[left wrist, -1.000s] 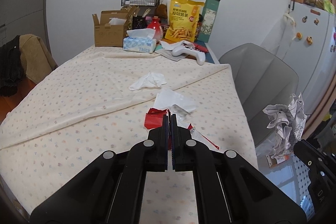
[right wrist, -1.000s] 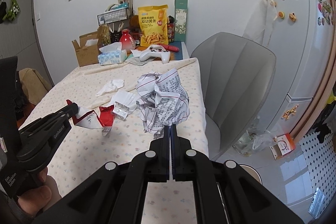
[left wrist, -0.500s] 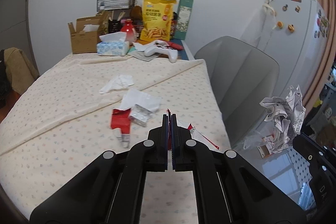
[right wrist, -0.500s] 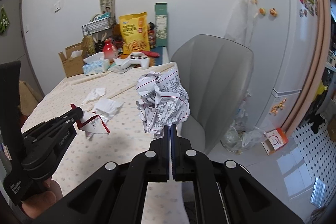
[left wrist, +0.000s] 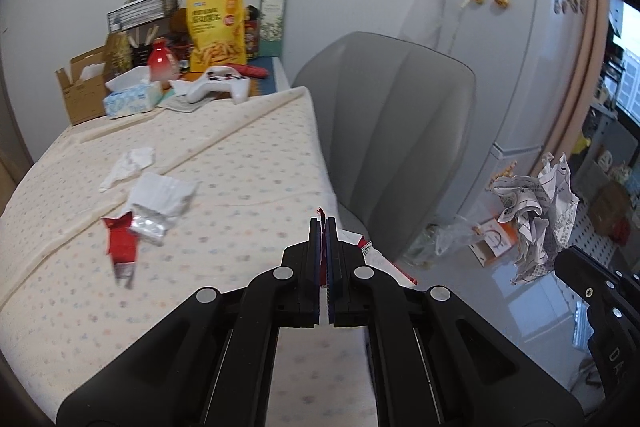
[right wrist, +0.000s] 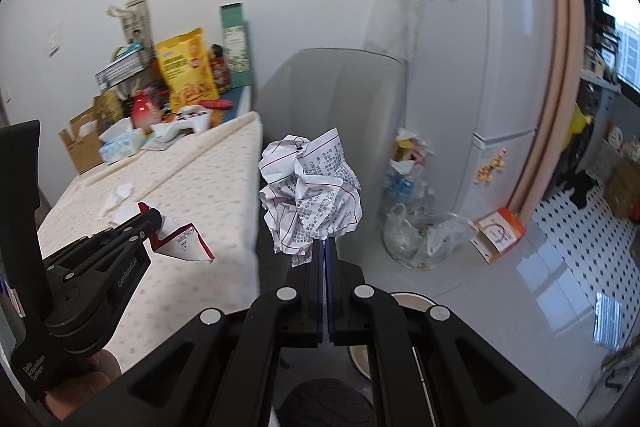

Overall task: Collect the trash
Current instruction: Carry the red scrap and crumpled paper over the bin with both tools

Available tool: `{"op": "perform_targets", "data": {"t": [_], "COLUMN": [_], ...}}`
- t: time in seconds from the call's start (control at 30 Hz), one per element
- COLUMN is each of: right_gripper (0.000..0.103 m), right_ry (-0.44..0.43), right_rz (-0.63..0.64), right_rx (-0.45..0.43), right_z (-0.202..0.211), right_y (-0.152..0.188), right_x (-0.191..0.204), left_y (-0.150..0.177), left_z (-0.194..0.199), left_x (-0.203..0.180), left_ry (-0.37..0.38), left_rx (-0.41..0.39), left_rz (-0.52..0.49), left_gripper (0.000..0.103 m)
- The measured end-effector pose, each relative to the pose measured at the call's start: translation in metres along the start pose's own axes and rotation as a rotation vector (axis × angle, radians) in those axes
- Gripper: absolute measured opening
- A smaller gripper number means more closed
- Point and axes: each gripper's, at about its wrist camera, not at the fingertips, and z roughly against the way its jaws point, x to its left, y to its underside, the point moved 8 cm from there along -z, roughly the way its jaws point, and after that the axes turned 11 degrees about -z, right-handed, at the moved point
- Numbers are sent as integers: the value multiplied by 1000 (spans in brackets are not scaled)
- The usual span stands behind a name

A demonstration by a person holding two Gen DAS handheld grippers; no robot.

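Both grippers carry trash beside the table

The right gripper [right wrist: 325,247] is clamped on a crumpled printed paper [right wrist: 310,193] above the floor by the grey chair [left wrist: 400,131]; the left gripper [left wrist: 324,227] pinches a red-and-white wrapper [right wrist: 182,239] over the table [left wrist: 240,163] edge, where tissues [left wrist: 132,163] and what looks like a red packet [left wrist: 122,247] remain

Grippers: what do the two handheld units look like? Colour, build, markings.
Both are matte black plastic. Each left gripper and right gripper has two flat parallel fingers with blue inner pads, on angular linkage arms with round silver pivot screws. Seen from the right wrist view, the left unit's side carries white lettering, "GenRobot.AI" and "Data Acquisition System". No cables visible. A bare fingertip shows at its handle, no sleeve in view.
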Motion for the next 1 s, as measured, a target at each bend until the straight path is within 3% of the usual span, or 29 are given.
{"op": "perform_targets", "data": {"t": [0.5, 0.8, 0.83, 0.9, 1.0], "right_gripper": [2, 7, 10, 61, 61], "right_ry": [86, 118, 125, 126, 149], "right_rz": [-148, -188, -186, -203, -204], "right_rx": [61, 121, 135, 138, 107], "right_z": [-49, -88, -93, -98, -93], "right_y": [0, 14, 16, 18, 15], "right_x": [-108, -146, -149, -156, -164], "left_y": [-3, 7, 9, 11, 13], "left_z": [-63, -90, -93, -98, -104], "left_x": [-111, -139, -142, -146, -153], "left_ry": [90, 95, 94, 93, 96], "left_rx": [88, 138, 144, 153, 161], "left_rz": [-150, -197, -203, -214, -227], "left_gripper": [3, 3, 3, 3, 3]}}
